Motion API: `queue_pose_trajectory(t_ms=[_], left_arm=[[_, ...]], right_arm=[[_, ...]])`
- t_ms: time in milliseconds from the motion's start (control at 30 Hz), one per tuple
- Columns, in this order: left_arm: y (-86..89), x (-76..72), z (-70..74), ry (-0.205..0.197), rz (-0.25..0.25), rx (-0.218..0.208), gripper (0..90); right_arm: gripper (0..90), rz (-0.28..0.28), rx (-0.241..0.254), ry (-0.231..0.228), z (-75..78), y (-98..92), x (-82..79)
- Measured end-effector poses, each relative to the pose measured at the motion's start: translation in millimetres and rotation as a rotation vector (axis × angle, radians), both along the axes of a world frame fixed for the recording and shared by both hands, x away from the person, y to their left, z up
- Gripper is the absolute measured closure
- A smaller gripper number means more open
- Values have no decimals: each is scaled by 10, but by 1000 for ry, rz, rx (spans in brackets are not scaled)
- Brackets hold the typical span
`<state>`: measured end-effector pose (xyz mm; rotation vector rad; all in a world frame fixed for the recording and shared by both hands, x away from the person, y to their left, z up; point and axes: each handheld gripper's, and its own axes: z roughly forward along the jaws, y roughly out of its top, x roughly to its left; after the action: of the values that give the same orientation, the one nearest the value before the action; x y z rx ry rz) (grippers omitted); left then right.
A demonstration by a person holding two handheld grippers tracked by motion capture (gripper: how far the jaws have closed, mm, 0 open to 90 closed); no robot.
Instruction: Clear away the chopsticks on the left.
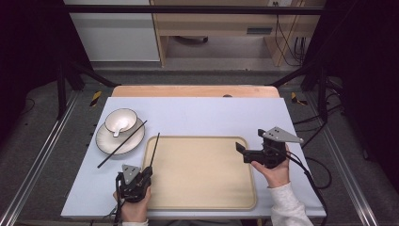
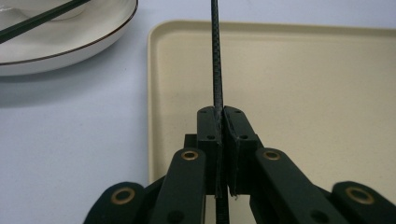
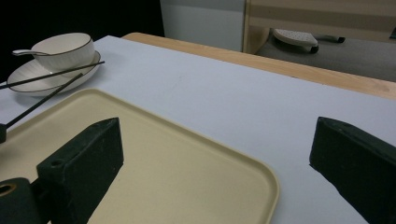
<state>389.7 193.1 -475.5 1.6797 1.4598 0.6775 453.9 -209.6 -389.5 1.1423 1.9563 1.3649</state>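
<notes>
Tray (image 1: pixel 202 174) mid-table, plate (image 1: pixel 104 141) to its left — bowl (image 1: pixel 121 120) on it (spoon (image 1: pixel 117 130) inside), chopstick (image 1: pixel 121 144) across plate.

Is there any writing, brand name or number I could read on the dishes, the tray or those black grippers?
None that can be read. The tray, plate, bowl and chopsticks bear no text, nor do the left gripper and right gripper. A dark label on the wooden furniture behind the table is too small to read.
</notes>
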Motion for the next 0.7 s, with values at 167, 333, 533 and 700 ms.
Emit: queue_pose_trajectory(t_ms=[167, 333, 533, 700], left_arm=[[-25, 33, -42, 40, 1, 24, 852], [-34, 56, -69, 63, 1, 31, 852], [-50, 80, -77, 91, -5, 53, 849], [-60, 83, -78, 89, -11, 57, 847]], right_arm=[[30, -1, 1, 0, 3, -1, -5], [29, -1, -2, -1, -1, 1, 0], [30, -2, -2, 0, -2, 7, 0], [30, -2, -4, 0, -6, 6, 3]])
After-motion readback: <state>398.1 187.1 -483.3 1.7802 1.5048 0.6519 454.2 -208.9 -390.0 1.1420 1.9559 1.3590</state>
